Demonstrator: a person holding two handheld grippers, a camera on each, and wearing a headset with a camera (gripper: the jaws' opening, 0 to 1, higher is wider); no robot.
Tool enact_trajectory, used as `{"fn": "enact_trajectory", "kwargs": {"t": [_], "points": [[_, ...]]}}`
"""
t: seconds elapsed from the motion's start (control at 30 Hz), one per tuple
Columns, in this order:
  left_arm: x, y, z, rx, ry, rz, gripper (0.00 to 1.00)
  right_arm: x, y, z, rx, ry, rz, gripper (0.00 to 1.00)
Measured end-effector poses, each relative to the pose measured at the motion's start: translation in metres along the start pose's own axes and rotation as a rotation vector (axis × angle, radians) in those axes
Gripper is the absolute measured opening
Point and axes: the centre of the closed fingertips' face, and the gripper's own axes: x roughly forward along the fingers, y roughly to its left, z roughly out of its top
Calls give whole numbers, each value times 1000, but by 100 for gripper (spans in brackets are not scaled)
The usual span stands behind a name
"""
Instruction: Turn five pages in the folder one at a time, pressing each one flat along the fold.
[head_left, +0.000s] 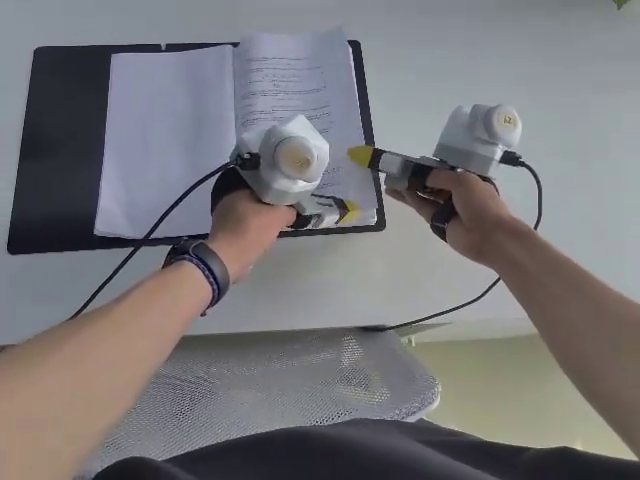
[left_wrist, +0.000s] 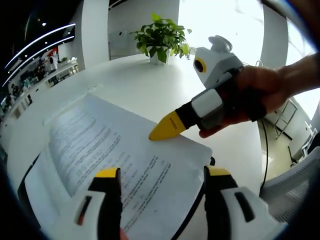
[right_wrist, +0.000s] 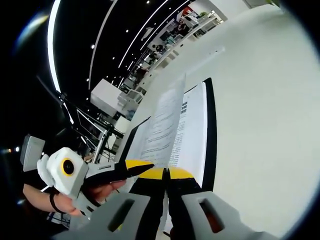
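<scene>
Head view: a flat black folder (head_left: 58, 150) was recorded lying open on the smooth white table (head_left: 500, 50), ahead of both grippers. Its thin printed page (head_left: 300, 90) was bowed upward.

Left gripper view: the left gripper (left_wrist: 162, 175) was spread wide over the page's near corner, and the matte sheet was seen below its yellow-tipped jaws. A leafy potted plant (left_wrist: 160, 37) was noted far ahead.

Right gripper view: the right gripper (right_wrist: 166, 174) was closed on the page's edge, with the sheet standing upright ahead.

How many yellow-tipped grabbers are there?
2. The left gripper, jaws open, is above the lower right corner of the folder. The right gripper is pinching the right edge of the lifted page. None looks hidden.
</scene>
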Motion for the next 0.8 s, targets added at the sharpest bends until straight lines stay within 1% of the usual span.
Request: {"fn": "enact_trajectory", "kwargs": {"t": [0.1,0.23,0.33,0.4,0.47,0.6,0.73,0.8], "points": [[-8,7,2,-32,-23,12,66,-1,5,4,4,-13,5,0],[-19,16,2,-48,-31,26,69,-2,10,6,8,-24,8,0],[-30,23,1,-45,-37,38,70,-5,19,10,12,-47,25,0],[-41,31,-1,-46,-43,53,71,-6,26,12,6,-57,37,0],[-48,37,-3,-56,-52,64,71,-6,31,15,0,-65,47,0],[-64,50,-15,-80,-52,91,71,-7,47,20,-11,-85,78,0],[-80,56,-24,-94,-59,109,72,-7,59,24,-25,-98,91,0],[-87,59,-28,-99,-59,116,72,-6,67,26,-33,-110,110,0]]}}
